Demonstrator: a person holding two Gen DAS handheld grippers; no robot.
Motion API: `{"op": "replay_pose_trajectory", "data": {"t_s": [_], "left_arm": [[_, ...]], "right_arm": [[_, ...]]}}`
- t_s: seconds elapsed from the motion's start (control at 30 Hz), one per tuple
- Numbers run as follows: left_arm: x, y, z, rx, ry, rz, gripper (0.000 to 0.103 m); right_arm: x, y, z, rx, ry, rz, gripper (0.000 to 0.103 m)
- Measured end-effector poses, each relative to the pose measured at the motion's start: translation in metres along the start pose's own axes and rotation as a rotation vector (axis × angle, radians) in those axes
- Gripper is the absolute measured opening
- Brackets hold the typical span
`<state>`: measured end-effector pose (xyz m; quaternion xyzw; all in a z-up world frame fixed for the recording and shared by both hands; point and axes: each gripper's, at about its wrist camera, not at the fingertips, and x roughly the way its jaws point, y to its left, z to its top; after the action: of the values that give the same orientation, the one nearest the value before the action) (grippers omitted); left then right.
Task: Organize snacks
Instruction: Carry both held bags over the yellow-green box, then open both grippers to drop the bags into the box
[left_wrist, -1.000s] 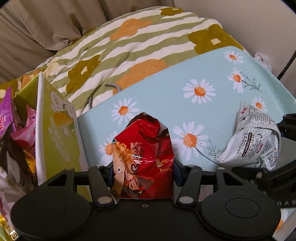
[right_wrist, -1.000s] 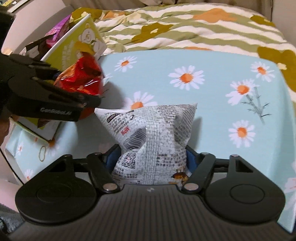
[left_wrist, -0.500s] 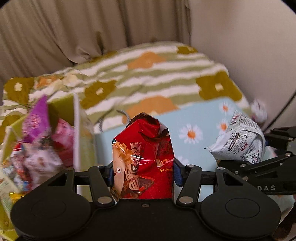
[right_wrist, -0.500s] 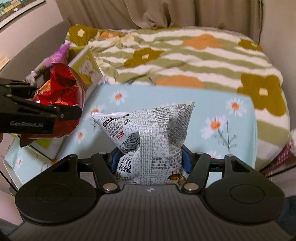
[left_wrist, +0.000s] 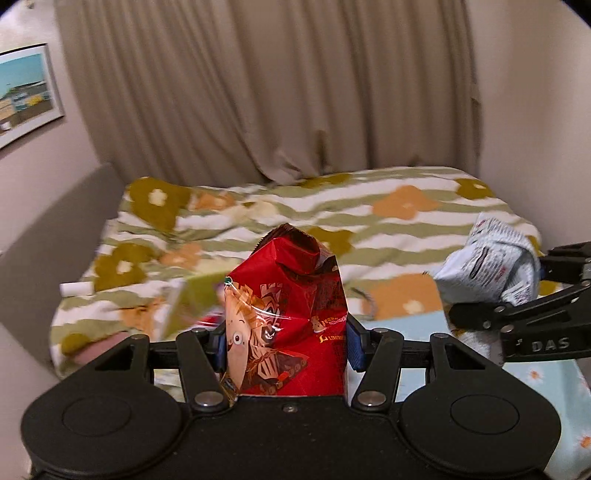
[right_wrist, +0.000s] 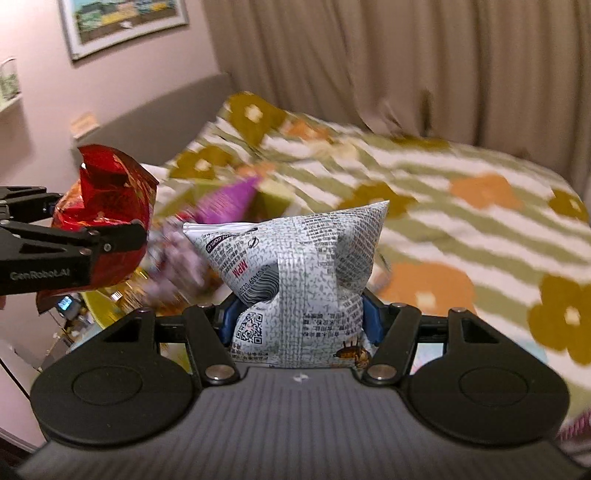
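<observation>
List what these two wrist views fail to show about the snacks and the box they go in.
- Snack box: smeared by motion blur in the right wrist view; its contents cannot be told apart.
- Same box in the left wrist view: blurred and partly behind the red snack bag.
- Red bag's bottom: hidden by the left tool.
- White printed bag: its bottom is hidden by the right tool.

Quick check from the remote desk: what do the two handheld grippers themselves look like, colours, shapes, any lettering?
Both are matte black linkage grippers with two round discs on the body, silver pivot pins and blue finger pads. The left gripper has a smooth body; its side reads "GenRobot.AI". The right gripper has a ribbed grey-black body, with "DAS" visible on its side. No cables or sleeves show.
</observation>
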<state>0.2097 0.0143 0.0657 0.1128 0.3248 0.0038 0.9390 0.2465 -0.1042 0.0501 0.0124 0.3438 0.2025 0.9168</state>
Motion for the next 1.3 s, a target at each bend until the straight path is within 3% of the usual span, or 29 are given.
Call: {"op": "replay_pose_trajectory", "data": {"t_s": [0.27, 0.47, 0.5, 0.53, 0.6, 0.87, 1.3], "left_arm": [[0.039, 0.073, 0.008, -0.030, 0.040, -0.017, 0.061], [0.081, 0.111, 0.005, -0.084, 0.108, -0.139, 0.064], [0.087, 0.116, 0.005, -0.096, 0.114, -0.165, 0.070], [0.091, 0.120, 0.005, -0.110, 0.123, -0.195, 0.086], [0.095, 0.128, 0.004, -0.131, 0.119, -0.249, 0.099], [0.083, 0.162, -0.011, -0.163, 0.081, -0.328, 0.101], [0.070, 0.202, -0.024, -0.143, 0.024, -0.315, 0.101]], "right_arm": [[0.034, 0.063, 0.046, 0.026, -0.050, 0.048, 0.078], [0.068, 0.098, 0.066, 0.052, -0.052, 0.016, 0.078], [0.073, 0.103, 0.069, 0.063, -0.055, 0.001, 0.078], [0.075, 0.105, 0.070, 0.074, -0.059, -0.011, 0.078], [0.079, 0.107, 0.070, 0.103, -0.063, -0.040, 0.078], [0.090, 0.113, 0.069, 0.182, -0.054, -0.138, 0.078], [0.121, 0.145, 0.089, 0.147, -0.017, -0.190, 0.081]]}}
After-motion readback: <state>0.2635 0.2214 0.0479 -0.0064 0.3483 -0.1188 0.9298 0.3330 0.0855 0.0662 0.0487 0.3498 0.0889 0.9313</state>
